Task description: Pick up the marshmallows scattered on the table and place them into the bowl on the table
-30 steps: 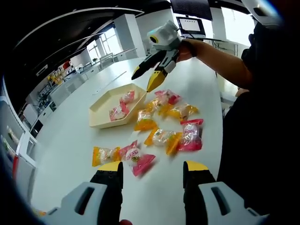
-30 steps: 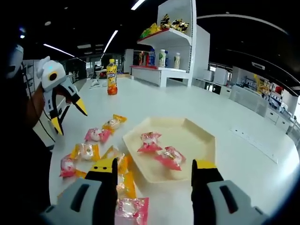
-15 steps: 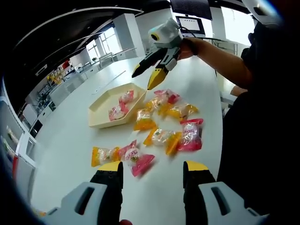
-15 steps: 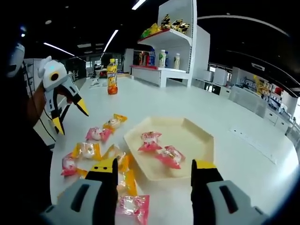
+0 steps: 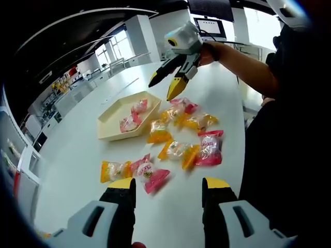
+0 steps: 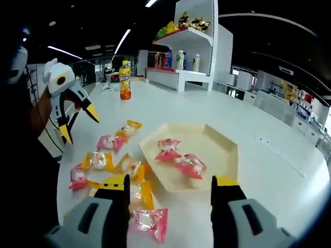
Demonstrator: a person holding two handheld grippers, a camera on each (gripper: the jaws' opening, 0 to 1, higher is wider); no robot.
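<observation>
Left gripper view. The left tool (image 5: 168, 188) rises from the bottom of the frame with its jaws spread and nothing between them, held above the white surface (image 5: 77, 150), a posture suited to choosing a target. Wrapped marshmallows lie loose at centre frame: a pink packet (image 5: 150, 175) and a yellow packet (image 5: 115, 170) sit just above the left jaw tip, a larger pink packet (image 5: 209, 149) lies to the right, and further yellow and pink ones cluster above them. The bowl (image 5: 111, 121), a shallow cream hexagonal tray, sits at centre left and already holds two pink packets (image 5: 134, 116). The right tool (image 5: 170, 85) enters from the upper right in a person's hand, jaws spread and empty, tips pointing down over the cluster nearest the bowl, probably lining up a pick.

Right gripper view. The right tool (image 6: 170, 188) shows its two jaws spread and empty at the bottom. The bowl (image 6: 217, 150) lies at centre right, open side up so packets can be dropped in; two pink packets (image 6: 178, 157) rest inside. Loose marshmallows (image 6: 111, 155) spread to its left, and a pink one (image 6: 150, 222) lies between the jaws. The left tool (image 6: 75, 121) hangs at the left edge, jaws apart. A drink bottle (image 6: 124, 80) stands beyond, upper left.
</observation>
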